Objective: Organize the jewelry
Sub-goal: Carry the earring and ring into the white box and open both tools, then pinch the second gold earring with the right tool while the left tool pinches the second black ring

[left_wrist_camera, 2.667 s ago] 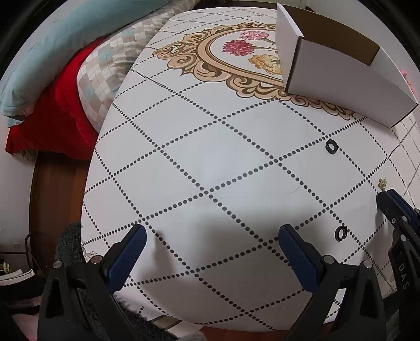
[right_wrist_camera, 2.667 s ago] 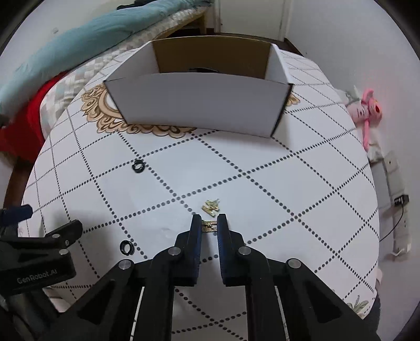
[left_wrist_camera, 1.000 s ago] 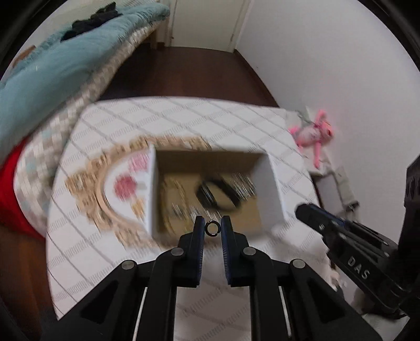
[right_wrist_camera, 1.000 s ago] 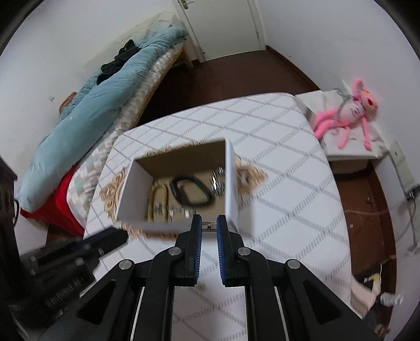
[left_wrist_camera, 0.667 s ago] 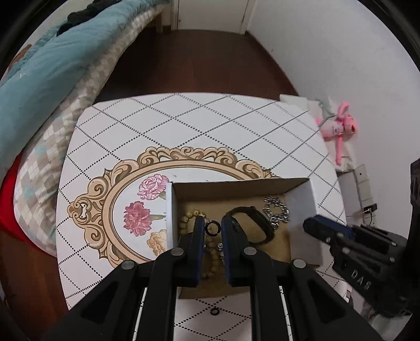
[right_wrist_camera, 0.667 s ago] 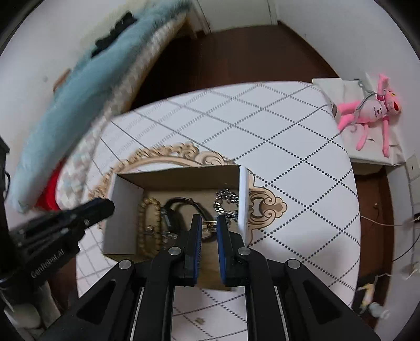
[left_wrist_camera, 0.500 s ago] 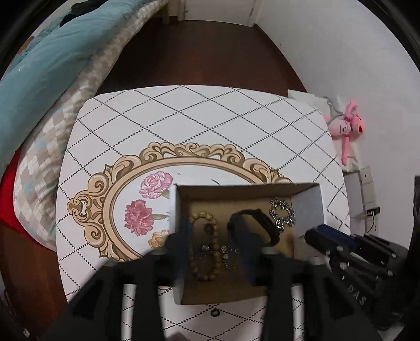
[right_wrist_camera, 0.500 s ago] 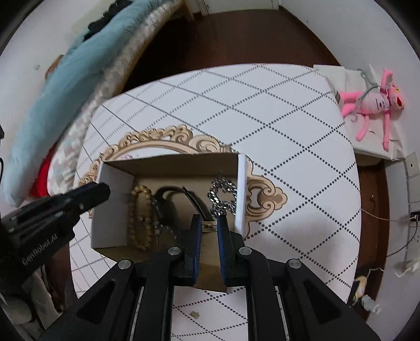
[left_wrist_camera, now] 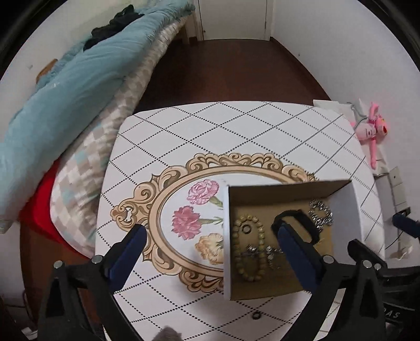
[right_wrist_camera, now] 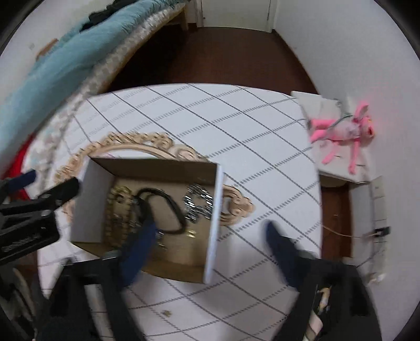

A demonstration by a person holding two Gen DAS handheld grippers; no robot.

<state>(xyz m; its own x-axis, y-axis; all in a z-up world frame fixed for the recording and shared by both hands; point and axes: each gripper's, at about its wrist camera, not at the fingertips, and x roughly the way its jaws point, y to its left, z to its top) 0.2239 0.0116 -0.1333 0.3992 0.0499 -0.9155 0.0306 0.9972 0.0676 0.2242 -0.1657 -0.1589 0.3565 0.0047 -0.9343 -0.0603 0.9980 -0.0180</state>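
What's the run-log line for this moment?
left gripper: open, empty | right gripper: open, empty | box: beads, black band, chain, ring inside | table: black ring outside box

This is a bedroom in someone's home: a bed (left_wrist_camera: 86, 110) runs along the left wall, piled with a teal duvet (left_wrist_camera: 65, 86) over a checked quilt (left_wrist_camera: 86, 168) and a red sheet (left_wrist_camera: 39, 207). Dark wooden floor (left_wrist_camera: 231, 70) stretches to a white door (left_wrist_camera: 233, 18) at the far end, plain white walls all round. A pink plush toy (right_wrist_camera: 341, 131) lies by the right wall near a wall socket (left_wrist_camera: 397, 181), and there's a white table (left_wrist_camera: 210, 131) printed with flowers
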